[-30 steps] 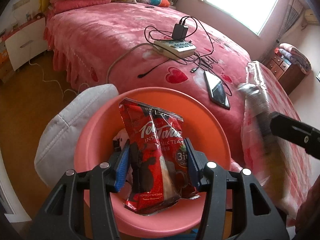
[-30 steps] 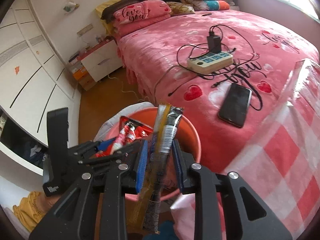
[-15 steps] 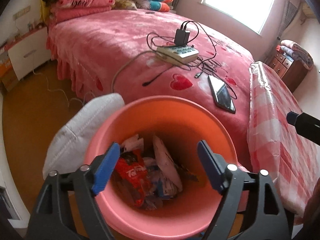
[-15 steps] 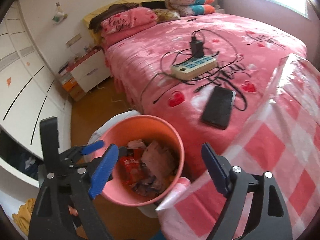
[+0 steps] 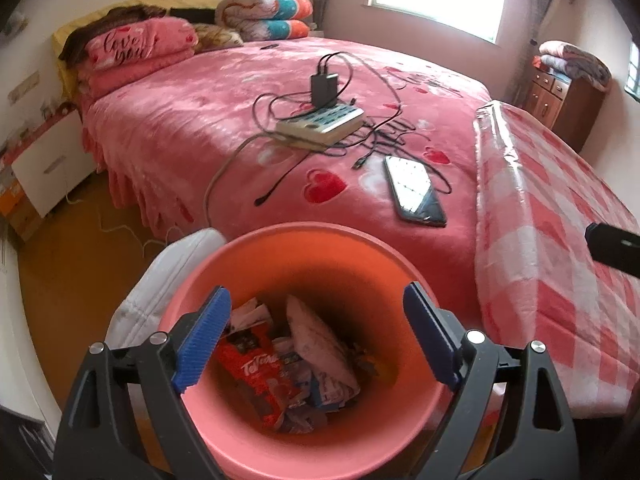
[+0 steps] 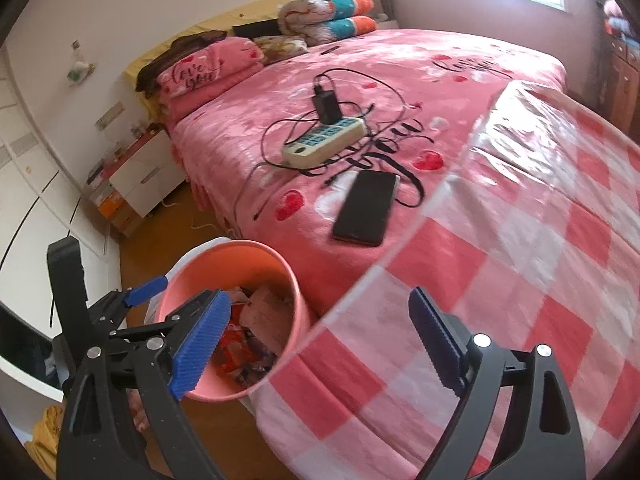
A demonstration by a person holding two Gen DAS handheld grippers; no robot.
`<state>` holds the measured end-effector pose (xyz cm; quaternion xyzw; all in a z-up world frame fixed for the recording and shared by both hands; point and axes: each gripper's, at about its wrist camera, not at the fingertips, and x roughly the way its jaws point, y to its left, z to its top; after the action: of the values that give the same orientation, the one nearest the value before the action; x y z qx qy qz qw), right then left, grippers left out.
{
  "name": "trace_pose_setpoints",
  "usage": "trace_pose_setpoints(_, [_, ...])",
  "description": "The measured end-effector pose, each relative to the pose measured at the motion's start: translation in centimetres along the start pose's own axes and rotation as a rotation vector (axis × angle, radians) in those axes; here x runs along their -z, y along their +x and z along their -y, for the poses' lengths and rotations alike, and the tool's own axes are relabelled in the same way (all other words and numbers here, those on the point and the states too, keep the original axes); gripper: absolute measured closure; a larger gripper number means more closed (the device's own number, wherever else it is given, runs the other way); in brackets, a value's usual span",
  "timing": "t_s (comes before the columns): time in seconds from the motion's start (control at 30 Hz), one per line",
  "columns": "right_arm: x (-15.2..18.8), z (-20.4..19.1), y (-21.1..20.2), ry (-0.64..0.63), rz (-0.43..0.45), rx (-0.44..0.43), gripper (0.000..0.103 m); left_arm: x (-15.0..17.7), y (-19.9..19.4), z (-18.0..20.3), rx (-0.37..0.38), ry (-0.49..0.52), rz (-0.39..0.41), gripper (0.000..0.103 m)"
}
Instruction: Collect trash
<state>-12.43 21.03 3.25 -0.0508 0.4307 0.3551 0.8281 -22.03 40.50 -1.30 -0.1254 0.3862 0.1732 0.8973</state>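
A pink bin stands on the floor by the bed. In it lie a red milk tea packet and several pale wrappers. My left gripper hovers over the bin's mouth, its jaws opening wide with nothing between the blue pads. My right gripper is also opening and empty, above the edge of the checked cloth, just right of the bin. The right wrist view also shows the left gripper over the bin's near rim.
On the pink bed lie a power strip with a charger and tangled cables, and a phone. A white cushion leans against the bin's left side. A white nightstand stands by the wooden floor.
Both grippers opened. The left let go of the red packet and the right let go of a long striped wrapper; both dropped into the bin. The right gripper shifted right, over the checked cloth.
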Motion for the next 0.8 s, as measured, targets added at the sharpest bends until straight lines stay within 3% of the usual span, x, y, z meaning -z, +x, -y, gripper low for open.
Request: trace_pose_setpoints(0.8, [2.6, 9.4, -8.9, 0.132, 0.183, 0.2, 0.01, -4.9, -3.3, 13.3, 0.075, 0.208, 0.151, 0.009])
